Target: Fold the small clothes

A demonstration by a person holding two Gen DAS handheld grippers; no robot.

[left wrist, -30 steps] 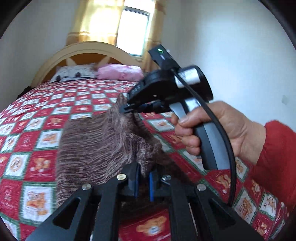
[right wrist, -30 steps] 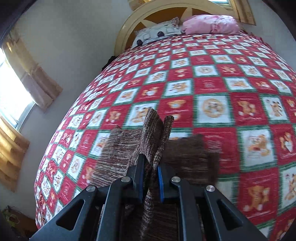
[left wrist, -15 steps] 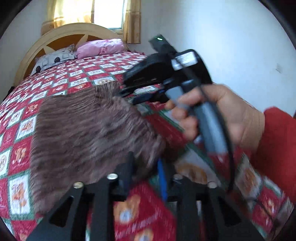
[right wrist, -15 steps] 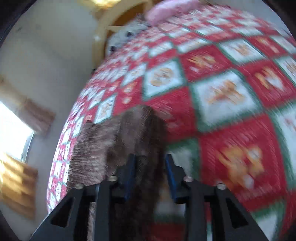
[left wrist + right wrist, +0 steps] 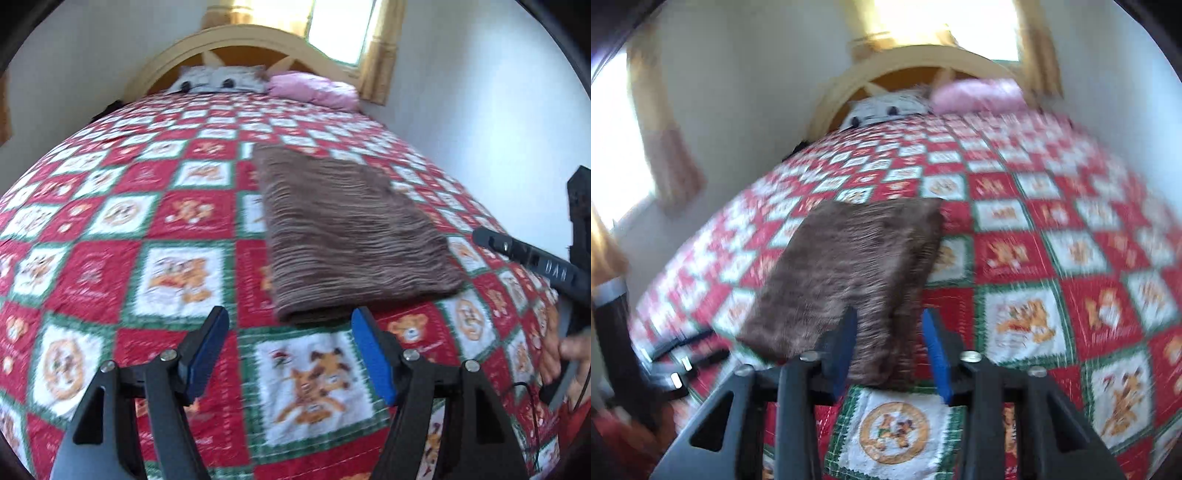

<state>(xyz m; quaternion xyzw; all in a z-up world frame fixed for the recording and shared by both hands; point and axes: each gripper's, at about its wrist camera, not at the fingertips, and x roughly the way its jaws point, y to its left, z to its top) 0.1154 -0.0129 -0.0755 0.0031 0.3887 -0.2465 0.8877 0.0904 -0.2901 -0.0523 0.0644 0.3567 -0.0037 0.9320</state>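
Observation:
A brown striped knit garment (image 5: 347,229) lies folded flat as a rectangle on the red and green patchwork bedspread (image 5: 155,229). My left gripper (image 5: 290,328) is open and empty, just short of the garment's near edge. My right gripper (image 5: 889,334) is open, with the garment's near corner (image 5: 849,266) lying between its blue pads, not pinched. The right gripper's body (image 5: 535,258) shows at the right of the left wrist view, held by a hand.
A pink pillow (image 5: 314,88) and a grey patterned pillow (image 5: 218,79) lie by the wooden headboard (image 5: 229,40) at the far end. White walls stand on both sides of the bed. Windows with yellow curtains (image 5: 380,55) are behind the headboard.
Both grippers held the raised garment shut a second ago. They have let go and opened, and the garment now lies folded flat. Both have drawn back from it.

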